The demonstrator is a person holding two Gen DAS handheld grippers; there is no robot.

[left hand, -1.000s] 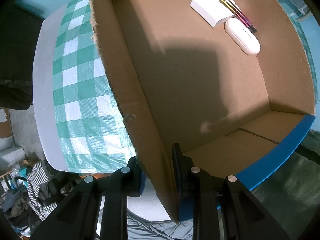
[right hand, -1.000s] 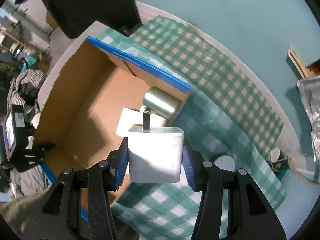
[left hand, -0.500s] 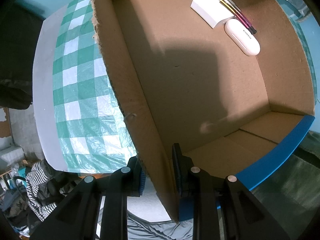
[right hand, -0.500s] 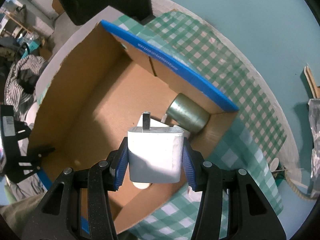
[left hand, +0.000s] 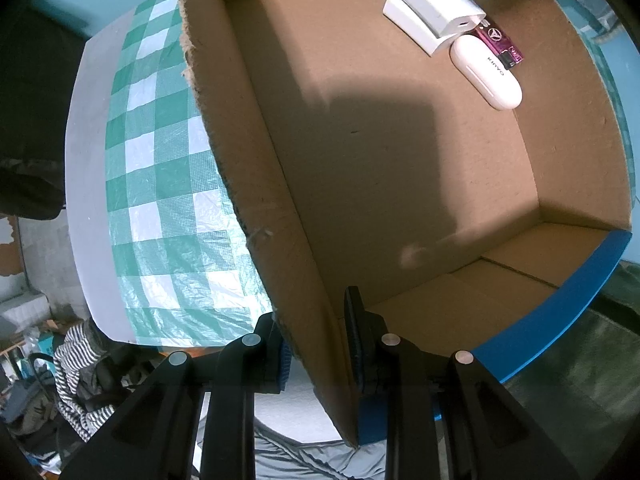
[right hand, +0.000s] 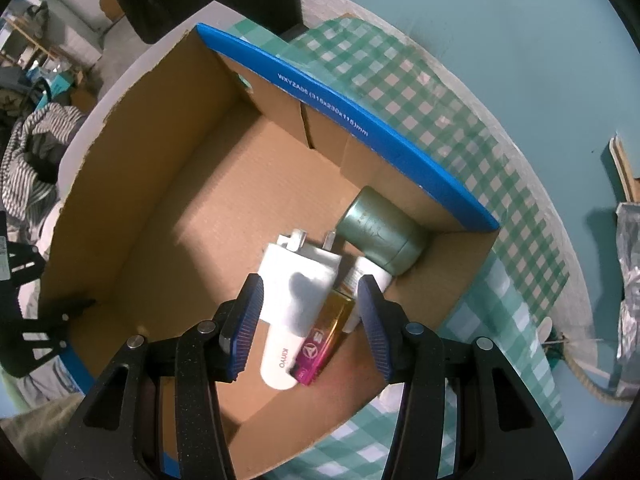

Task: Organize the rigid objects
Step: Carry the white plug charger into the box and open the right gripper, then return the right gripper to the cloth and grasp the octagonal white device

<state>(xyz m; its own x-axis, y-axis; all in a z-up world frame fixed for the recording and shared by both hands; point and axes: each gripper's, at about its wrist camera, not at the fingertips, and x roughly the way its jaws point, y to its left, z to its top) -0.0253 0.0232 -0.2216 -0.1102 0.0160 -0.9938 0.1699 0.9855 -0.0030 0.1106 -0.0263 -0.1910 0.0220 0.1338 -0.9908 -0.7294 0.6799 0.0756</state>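
Where the right gripper (right hand: 308,320) hangs above the cardboard box (right hand: 168,184), its two blue-padded fingers are spread wide with nothing between them. Directly below lies a white wall charger (right hand: 298,284), prongs pointing toward the box's blue-edged far wall. It rests on top of a small pile in the box corner nearest the checked tablecloth (right hand: 420,92): a flat white block (left hand: 412,26) underneath, a magenta and gold USB stick (right hand: 320,344) beside it, and a white oval Kinyo case (right hand: 280,360) touching both. A green metal cup (right hand: 380,236) lies on its side in the same corner, against the blue-edged wall.

The left gripper (left hand: 316,340) straddles the box's torn side wall near a corner, one finger outside and one inside. The fingers sit close to the cardboard, apparently pinching it to steady the box, though contact on the outer side is hard to confirm.

Risks, as a judgement: the charger is perched on uneven things and may slide off or tip against the cup. If the right gripper withdraws low, a finger could catch the charger or nudge the USB stick. The cup, lying on its side, could roll if the box is jolted. If the left gripper's hold slackens, the box could shift on the slick tablecloth.
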